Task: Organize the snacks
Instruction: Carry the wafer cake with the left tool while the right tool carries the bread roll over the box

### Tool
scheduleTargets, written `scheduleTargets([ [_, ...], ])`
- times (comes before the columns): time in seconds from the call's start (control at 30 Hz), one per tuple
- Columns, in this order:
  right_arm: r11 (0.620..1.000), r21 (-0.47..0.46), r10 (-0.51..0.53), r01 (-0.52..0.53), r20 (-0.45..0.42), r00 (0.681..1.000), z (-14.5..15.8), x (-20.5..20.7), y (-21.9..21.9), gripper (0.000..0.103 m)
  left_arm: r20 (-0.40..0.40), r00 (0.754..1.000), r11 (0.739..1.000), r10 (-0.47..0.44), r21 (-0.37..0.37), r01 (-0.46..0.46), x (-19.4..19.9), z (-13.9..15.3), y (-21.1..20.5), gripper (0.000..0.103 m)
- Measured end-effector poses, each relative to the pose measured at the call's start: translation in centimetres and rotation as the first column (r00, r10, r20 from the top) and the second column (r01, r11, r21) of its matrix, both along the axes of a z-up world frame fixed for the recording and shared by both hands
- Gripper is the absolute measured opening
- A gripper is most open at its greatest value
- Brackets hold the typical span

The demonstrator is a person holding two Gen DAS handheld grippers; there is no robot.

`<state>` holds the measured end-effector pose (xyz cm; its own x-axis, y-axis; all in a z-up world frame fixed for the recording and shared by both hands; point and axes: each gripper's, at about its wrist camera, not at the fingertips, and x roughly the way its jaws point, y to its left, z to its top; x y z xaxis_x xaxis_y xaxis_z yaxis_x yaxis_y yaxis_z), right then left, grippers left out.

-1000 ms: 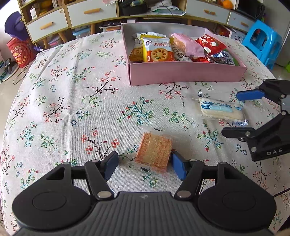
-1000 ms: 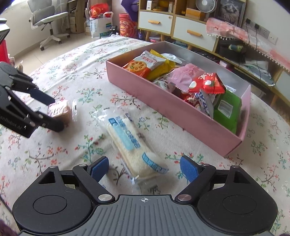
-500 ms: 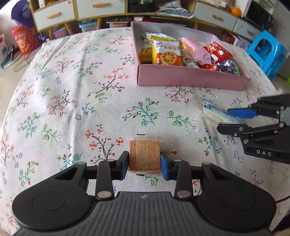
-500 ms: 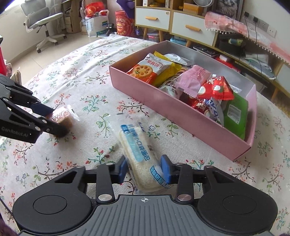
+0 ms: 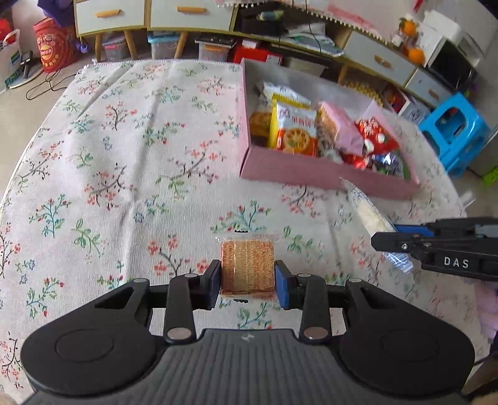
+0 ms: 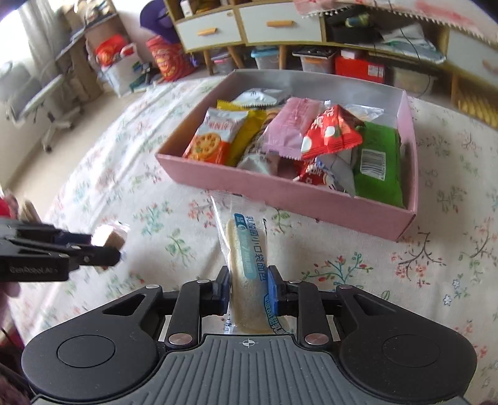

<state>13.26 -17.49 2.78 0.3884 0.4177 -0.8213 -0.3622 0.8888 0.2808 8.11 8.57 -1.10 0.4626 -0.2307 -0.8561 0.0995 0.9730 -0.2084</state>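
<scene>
Left wrist: left claw (image 5: 248, 277) clamps cracker pack (image 5: 247, 268); pink box (image 5: 311, 169) well apart.

We're in somebody's lived-in home here, a round table under a floral tablecloth (image 5: 130, 162), white-drawered wooden sideboards (image 6: 242, 21) stuffed with clutter along the wall, storage bins and red gift bags (image 5: 49, 50) on the floor, a blue plastic stool (image 5: 454, 131), and a swivel chair (image 6: 46, 102) off in the corner.
</scene>
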Motion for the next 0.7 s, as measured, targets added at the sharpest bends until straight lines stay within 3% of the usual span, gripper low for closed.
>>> scheduleTargets([
  [0.23,0.994,0.087,-0.063,0.059,0.035,0.997,2.3,0.7,-0.6,0.021,0.057,0.997,0.998,0.047,-0.044,-0.045,1.1,1.2,-0.3,0.032],
  [0.53,0.972,0.19,-0.144,0.138,0.019,0.989,3.2,2.5,-1.4,0.017,0.093,0.993,0.99,0.079,-0.124,-0.067,2.7,1.5,-2.0,0.032],
  [0.7,0.977,0.157,-0.14,0.142,-0.024,0.99,2.3,2.8,-1.0,0.017,0.07,0.994,0.991,0.078,-0.111,-0.07,3.4,1.1,-2.8,0.033],
])
